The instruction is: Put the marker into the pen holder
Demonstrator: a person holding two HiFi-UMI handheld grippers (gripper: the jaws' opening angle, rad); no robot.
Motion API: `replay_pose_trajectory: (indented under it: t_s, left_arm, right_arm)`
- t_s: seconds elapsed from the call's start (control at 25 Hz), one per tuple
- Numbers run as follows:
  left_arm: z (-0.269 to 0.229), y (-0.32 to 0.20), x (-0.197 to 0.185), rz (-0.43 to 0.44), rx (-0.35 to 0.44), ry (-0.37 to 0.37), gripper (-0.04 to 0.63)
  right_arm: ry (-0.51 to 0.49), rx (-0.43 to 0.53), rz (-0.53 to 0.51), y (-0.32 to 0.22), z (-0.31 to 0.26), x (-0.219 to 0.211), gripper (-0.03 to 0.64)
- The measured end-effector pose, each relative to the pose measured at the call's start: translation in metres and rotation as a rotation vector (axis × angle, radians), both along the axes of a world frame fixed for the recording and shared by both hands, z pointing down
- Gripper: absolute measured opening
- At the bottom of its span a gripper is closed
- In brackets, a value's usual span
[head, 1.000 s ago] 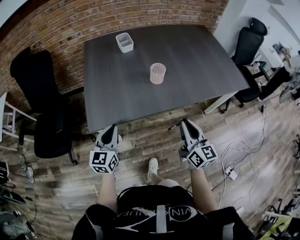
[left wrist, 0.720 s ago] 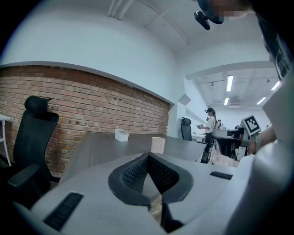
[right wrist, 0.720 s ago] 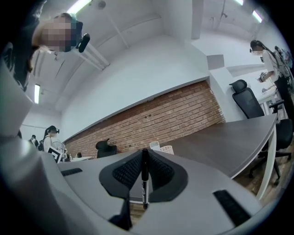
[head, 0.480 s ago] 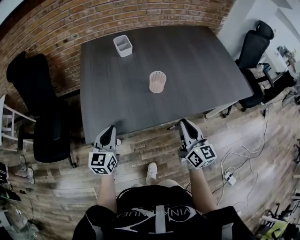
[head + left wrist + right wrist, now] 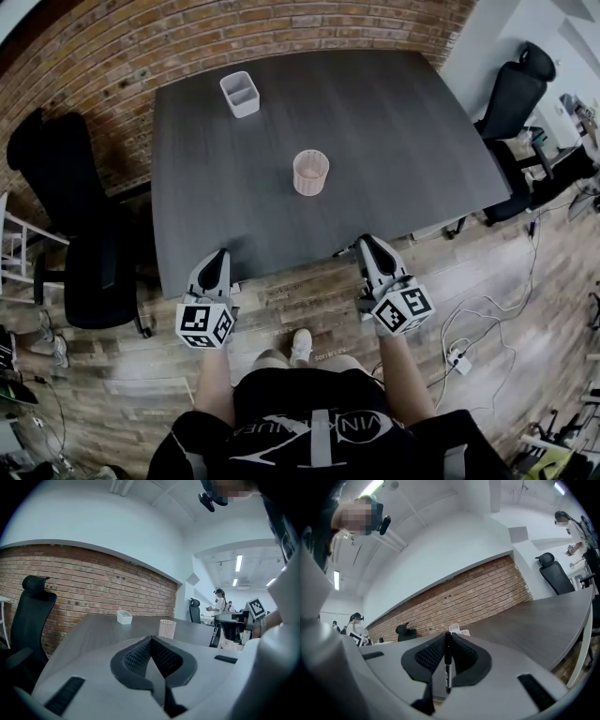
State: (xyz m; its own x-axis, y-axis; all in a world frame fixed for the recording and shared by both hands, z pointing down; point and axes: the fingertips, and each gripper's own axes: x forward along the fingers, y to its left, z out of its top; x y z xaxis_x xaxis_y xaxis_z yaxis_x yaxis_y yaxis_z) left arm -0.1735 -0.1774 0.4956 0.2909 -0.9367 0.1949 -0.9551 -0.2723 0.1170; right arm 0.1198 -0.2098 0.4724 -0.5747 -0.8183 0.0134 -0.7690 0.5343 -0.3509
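We hold the marker [image 5: 447,667] clamped crosswise in the jaws of the right gripper [image 5: 367,244]. The pen holder [image 5: 310,172] stands on the desk [image 5: 422,122], ahead and leftward, nearer this hand. The jaws of the left gripper [image 5: 217,255] are together, empty.

marker [image 5: 447,663] print unreadable, pen holder [image 5: 465,632] half-hidden

Forearms [image 5: 214,375] reach forward side by side, left gripper [image 5: 217,255] with jaws together, right gripper [image 5: 368,244] clamped on a marker [image 5: 447,667]

Open tabletop [image 5: 394,141], pen holder [image 5: 310,172] apparently unobstructed
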Motion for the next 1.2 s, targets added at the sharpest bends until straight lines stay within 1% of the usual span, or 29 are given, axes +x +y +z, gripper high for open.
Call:
replay_pose_trajectory:
  t_s: [0.24,0.4,0.56,0.64,0.88,1.04,1.2]
  left_arm:
    - [0.006,-0.008,0.008,0.004,-0.016,0.004,0.014]
    - [-0.003,-0.014,0.008,0.005,0.000,0.000,0.014]
    - [-0.005,-0.016,0.005,-0.022,0.000,0.032,0.014]
    - [-0.004,-0.022,0.006,-0.019,-0.003,0.029,0.014]
    - [-0.006,-0.051,0.008,-0.003,0.010,0.016,0.014]
    - [-0.006,-0.078,0.009,0.001,0.007,0.023,0.014]
    - [-0.006,-0.100,0.017,0.026,0.007,0.031,0.014]
  right_arm:
    - [-0.014,-0.019,-0.001,-0.009,0.010,0.002,0.051]
    - [-0.029,-0.008,0.004,-0.019,0.004,0.003,0.051]
    - [-0.042,0.002,-0.004,-0.027,-0.001,0.002,0.051]
    - [-0.047,0.008,-0.004,-0.035,-0.004,0.002,0.051]
    - [-0.046,0.038,-0.021,-0.063,-0.018,-0.004,0.051]
    - [-0.060,0.065,-0.045,-0.087,-0.034,-0.016,0.051]
    - [-0.068,0.098,-0.069,-0.109,-0.047,-0.026,0.051]
